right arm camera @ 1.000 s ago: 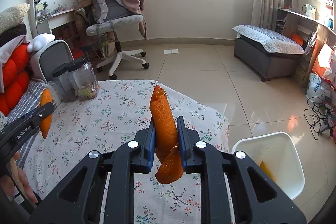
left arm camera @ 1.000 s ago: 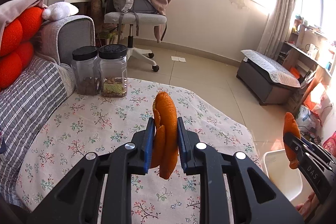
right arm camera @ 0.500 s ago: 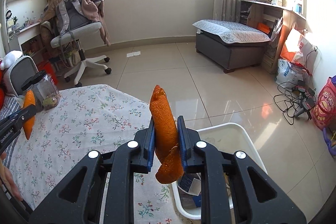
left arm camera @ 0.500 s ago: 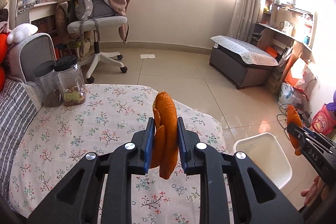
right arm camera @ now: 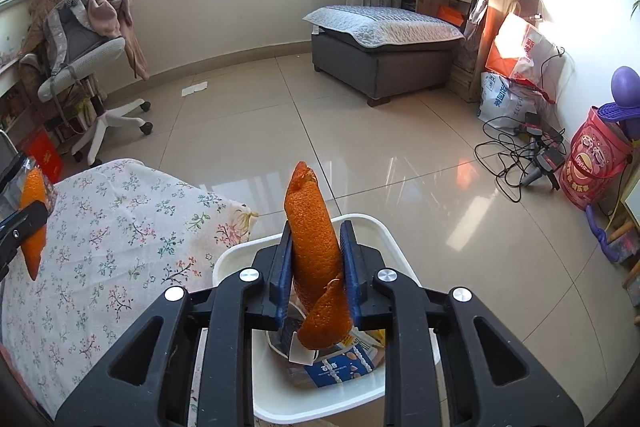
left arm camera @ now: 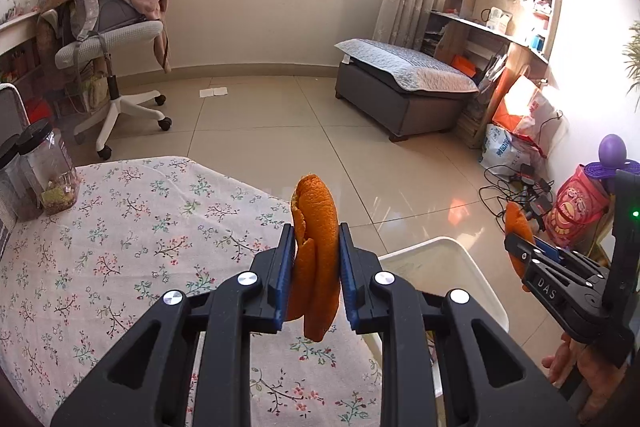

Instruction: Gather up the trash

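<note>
Above white plastic bin (right arm camera: 394,239): right gripper (right arm camera: 316,269) loosening on curled orange peel (right arm camera: 312,247); left gripper (left arm camera: 316,267) clamping folded orange peel (left arm camera: 316,259) over floral-clothed table (left arm camera: 120,227), could miss.

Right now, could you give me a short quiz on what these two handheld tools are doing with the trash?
1. True or false: the left gripper holds an orange peel between its fingers.
2. What lies under the right gripper? A the floral tablecloth, B the white bin, C the office chair.
3. Fill in: the second peel, in the right gripper, is ___ the white bin, not in it.
Key: 1 true; 2 B; 3 above.
</note>
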Action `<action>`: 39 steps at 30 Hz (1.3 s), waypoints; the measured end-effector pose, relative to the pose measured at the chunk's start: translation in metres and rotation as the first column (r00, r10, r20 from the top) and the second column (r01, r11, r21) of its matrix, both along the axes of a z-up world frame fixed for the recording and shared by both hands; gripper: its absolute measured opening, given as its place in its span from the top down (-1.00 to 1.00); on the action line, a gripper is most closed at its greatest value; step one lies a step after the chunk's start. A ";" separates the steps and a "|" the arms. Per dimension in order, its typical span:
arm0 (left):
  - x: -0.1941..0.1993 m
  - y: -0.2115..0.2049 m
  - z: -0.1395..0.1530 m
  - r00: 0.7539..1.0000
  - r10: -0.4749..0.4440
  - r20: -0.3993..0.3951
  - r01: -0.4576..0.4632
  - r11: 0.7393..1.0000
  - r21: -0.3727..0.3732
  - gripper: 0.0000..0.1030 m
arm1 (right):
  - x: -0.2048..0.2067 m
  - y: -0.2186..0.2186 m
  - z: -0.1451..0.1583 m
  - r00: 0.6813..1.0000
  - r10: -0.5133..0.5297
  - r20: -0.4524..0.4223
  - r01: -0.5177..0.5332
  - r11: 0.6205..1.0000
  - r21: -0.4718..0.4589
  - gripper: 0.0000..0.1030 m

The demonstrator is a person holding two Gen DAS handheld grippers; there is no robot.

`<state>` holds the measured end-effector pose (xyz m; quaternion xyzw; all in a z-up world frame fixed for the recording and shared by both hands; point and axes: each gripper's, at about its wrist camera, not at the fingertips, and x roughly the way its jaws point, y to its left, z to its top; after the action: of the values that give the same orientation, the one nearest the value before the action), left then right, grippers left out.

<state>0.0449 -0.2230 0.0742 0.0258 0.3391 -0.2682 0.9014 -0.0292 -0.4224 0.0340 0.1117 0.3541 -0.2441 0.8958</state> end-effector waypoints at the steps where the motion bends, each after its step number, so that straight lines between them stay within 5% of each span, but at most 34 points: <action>1: -0.001 -0.008 0.000 1.000 -0.012 -0.002 0.012 1.000 -0.002 0.56 | 0.000 -0.004 -0.003 1.000 -0.005 -0.014 0.005 1.000 0.006 0.50; 13: -0.009 -0.082 -0.001 0.991 -0.133 -0.009 0.133 0.991 0.006 0.55 | -0.033 -0.047 -0.003 0.973 -0.228 0.042 0.229 0.973 -0.038 -0.65; 19: -0.011 -0.112 -0.004 0.983 -0.180 -0.028 0.180 0.984 0.004 0.55 | -0.059 -0.067 0.001 0.928 -0.362 0.089 0.368 0.928 -0.061 -0.83; 29: -0.018 -0.170 -0.017 0.956 -0.283 -0.082 0.286 0.958 0.019 0.52 | -0.100 -0.104 -0.002 0.838 -0.531 0.124 0.529 0.847 0.051 -0.86; 39: -0.025 -0.193 -0.027 0.945 -0.307 -0.113 0.312 0.949 0.035 -0.23 | -0.116 -0.113 -0.001 0.795 -0.586 0.159 0.584 0.809 0.062 -0.86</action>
<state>0.0196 -0.4158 0.0472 0.0881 0.3851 -0.3983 0.8278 -0.1453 -0.5350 0.0326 0.2405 0.2255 -0.4965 0.8030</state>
